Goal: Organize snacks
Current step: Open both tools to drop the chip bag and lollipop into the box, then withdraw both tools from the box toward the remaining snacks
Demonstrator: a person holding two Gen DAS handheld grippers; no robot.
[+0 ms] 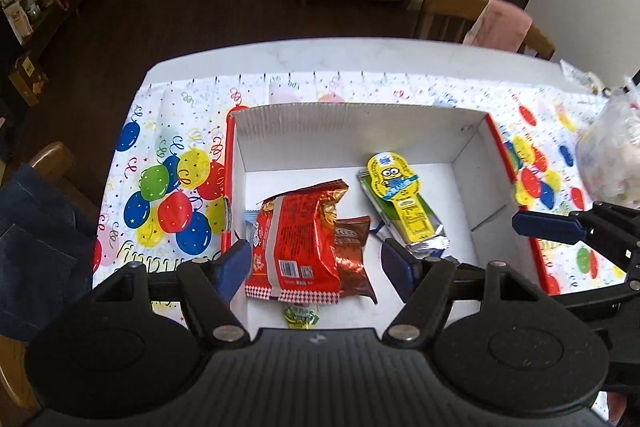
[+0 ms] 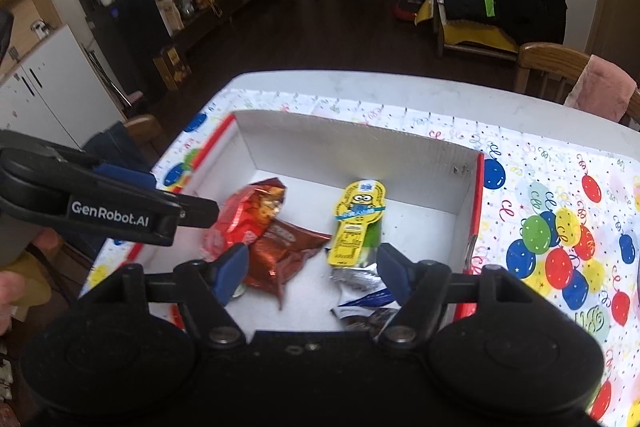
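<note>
Both claws, left gripper [image 1: 316, 263] and right gripper [image 2: 312, 273], gape empty over box [image 1: 352, 131]; red bag [image 1: 296, 243] at 9 o'clock, yellow pack [image 1: 404, 199] at 3.

Red snack bag [image 1: 294, 247], brown packet [image 1: 352, 259], yellow pouch [image 1: 404, 199] flat inside white box [image 1: 352, 131].

both the left claw [image 1: 314, 263] and right claw [image 2: 312, 273] point downward, jaws apart and empty.

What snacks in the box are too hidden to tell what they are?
- Green packet, left wrist view: the claw body covers its lower part.
- Blue-white wrapper, left wrist view: mostly behind the red bag.
- Dark packet, right wrist view: cut off by the right claw.
- Clear bag outside the box: blurred, at the frame edge.
</note>
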